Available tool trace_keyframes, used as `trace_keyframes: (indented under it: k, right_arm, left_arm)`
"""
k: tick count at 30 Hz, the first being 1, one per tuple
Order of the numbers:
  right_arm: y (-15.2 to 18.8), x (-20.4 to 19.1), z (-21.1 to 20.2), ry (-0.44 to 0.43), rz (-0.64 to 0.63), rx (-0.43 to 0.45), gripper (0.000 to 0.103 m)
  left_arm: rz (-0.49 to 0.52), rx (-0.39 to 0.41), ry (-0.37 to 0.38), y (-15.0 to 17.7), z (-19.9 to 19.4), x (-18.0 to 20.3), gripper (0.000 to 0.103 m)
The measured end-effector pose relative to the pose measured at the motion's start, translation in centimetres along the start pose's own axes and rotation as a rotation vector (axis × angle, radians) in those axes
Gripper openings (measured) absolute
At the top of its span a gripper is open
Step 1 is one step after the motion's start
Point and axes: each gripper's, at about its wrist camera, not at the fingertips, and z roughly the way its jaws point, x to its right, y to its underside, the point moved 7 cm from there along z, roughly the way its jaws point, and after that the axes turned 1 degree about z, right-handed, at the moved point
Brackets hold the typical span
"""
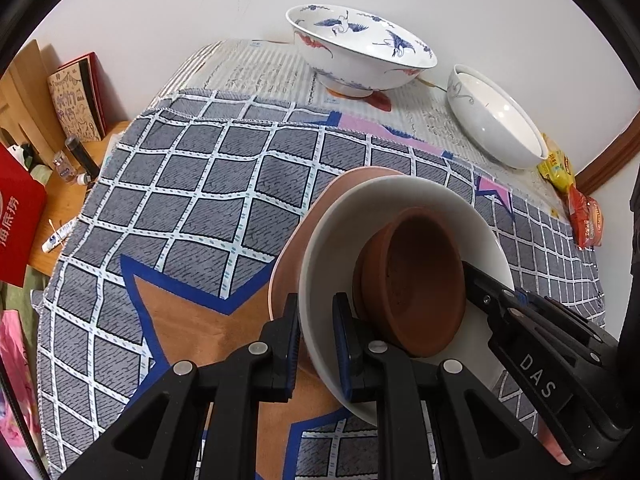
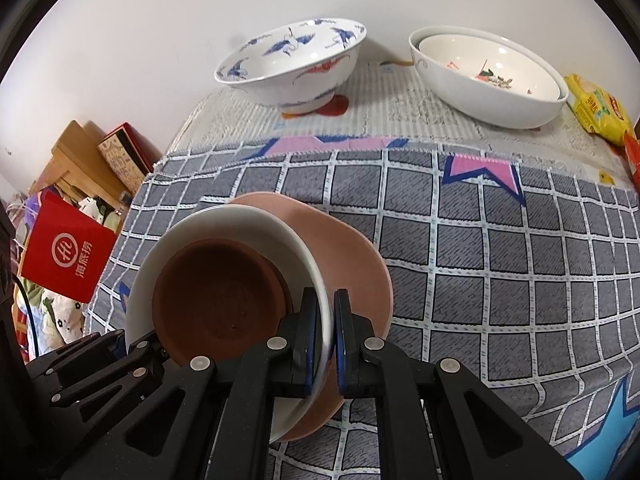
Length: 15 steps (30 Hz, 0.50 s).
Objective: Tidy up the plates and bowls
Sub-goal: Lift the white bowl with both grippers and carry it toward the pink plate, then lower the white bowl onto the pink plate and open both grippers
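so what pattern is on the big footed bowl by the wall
Blue cranes on white, with red marks; clearest in the right wrist view.

Brown saucer (image 2: 216, 304) in white bowl (image 2: 248, 224), pink plate (image 2: 352, 256), grey checked cloth (image 2: 500, 272)

A table carries everything, draped in a grey checked cloth (image 1: 208, 184) with blue-edged star shapes — orange, pink, light blue. Beyond its far hem lies a pale striped mat (image 2: 400, 116) against the wall. On that mat stand a crane-patterned bowl (image 2: 292, 64) and nested white bowls (image 2: 492, 80); yellow and red snack packets (image 1: 556, 164) sit at its right end — just beside the bowls.
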Motion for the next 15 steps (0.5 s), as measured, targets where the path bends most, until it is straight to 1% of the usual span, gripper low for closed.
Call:
trace_keyframes:
  k: [6,13,15]
  right_arm:
    - [-0.33,0.16,0.34,0.001,-0.001,0.01,0.008]
    - [-0.42,0.29,0.41,-0.019,-0.014,0.018,0.009]
    - [-0.37,0.07,0.35,0.001,-0.037,0.021,0.009]
  left_arm:
    - [0.006,0.006,-0.005,-0.29,0.3,0.25,0.015]
    - [0.017,0.007,-0.004,-0.27,0.47,0.24,0.016]
    - [0.022,0.006,-0.002,-0.25,0.48,0.24,0.016]
